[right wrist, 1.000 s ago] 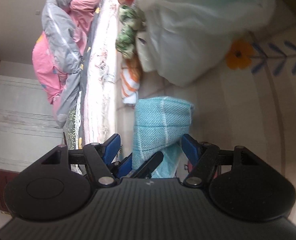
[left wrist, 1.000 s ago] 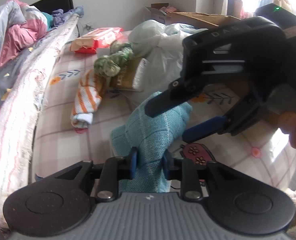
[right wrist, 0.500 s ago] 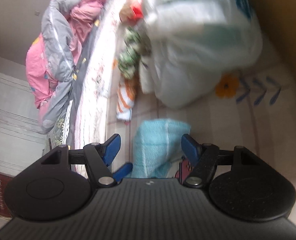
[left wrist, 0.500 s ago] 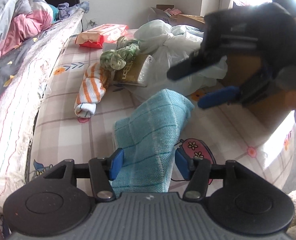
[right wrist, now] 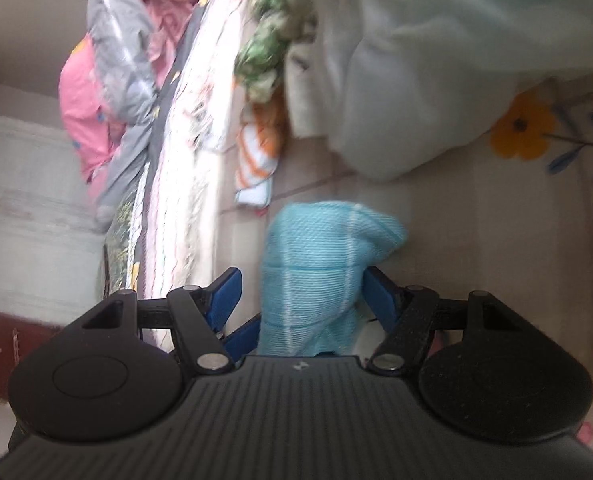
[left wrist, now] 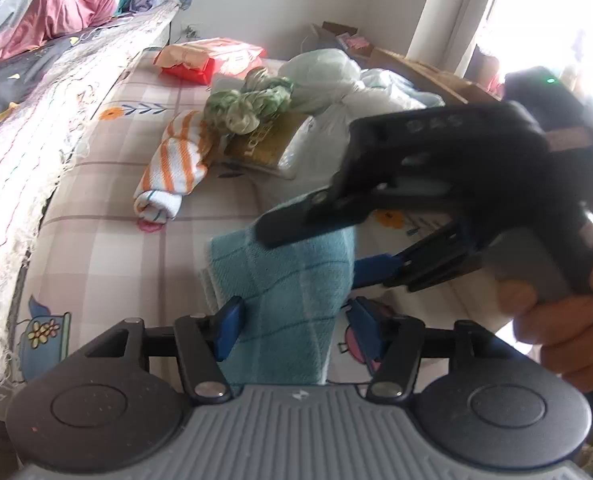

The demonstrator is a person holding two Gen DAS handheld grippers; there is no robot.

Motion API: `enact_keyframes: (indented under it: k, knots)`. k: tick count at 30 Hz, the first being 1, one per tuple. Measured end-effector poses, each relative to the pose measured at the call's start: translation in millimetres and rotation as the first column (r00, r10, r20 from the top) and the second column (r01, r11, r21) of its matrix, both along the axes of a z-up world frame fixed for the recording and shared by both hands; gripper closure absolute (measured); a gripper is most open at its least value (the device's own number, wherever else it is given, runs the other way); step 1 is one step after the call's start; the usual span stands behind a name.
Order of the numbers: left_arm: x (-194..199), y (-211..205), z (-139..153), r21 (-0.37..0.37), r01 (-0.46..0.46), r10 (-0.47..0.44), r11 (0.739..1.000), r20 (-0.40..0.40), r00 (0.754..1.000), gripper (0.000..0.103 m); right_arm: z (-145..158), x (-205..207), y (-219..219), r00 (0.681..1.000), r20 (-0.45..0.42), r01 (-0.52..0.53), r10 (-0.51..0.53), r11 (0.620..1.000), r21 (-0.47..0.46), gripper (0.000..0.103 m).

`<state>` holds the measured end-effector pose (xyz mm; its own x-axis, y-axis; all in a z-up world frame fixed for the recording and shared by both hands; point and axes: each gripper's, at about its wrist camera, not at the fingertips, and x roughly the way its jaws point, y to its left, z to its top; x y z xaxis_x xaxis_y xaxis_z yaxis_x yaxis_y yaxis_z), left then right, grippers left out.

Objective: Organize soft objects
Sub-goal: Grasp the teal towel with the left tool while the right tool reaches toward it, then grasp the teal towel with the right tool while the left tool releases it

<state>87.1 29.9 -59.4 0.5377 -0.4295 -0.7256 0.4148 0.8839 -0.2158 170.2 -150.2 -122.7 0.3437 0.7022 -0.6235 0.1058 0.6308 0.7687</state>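
The teal towel [left wrist: 292, 292] lay folded on the bed [left wrist: 108, 240]. The left tongs [left wrist: 294, 326] were closing around it, pads apparently apart from it. The right tongs [right wrist: 302, 294] stood spread astride the towel.

Daylight floods my left view from a blown-out window [left wrist: 556, 20], soft shadows, fisheye bending at my edges, motion blur smearing my right view throughout

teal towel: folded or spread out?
Folded. The teal towel sits as a compact, layered bundle on the checked sheet, stacked edges showing at its left side, its far end humped rather than flat.
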Motion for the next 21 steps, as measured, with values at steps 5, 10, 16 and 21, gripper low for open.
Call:
enact_keyframes:
  k: [5,10,16,21]
  knots:
    - [-1.9,0.7,7.4,-0.051,0.017,-0.016,0.999,0.019,1.0,0.05,-3.9,2.0,4.6,0.999,-0.027,-0.038,0.039,0.999,0.031,0.046]
    - [-9.6,-0.6,16.0,-0.044,0.029,-0.027,0.999,0.054,0.998,0.05,-4.8,-2.1,0.0,0.998,-0.056,-0.031,0.037,0.993,0.11,0.061]
    - [-21.8,-0.8,44.9,-0.077,0.047,-0.037,0.996,0.126,0.991,0.05,16.9,-14.4,-19.4,1.0,-0.014,-0.004,0.007,0.978,0.207,0.074]
    - [-25.2,-21.0,82.8,-0.121,0.116,-0.088,0.986,0.213,0.973,0.047,62.2,-27.6,-52.7,0.994,0.098,0.024,-0.048,0.972,0.232,0.077]
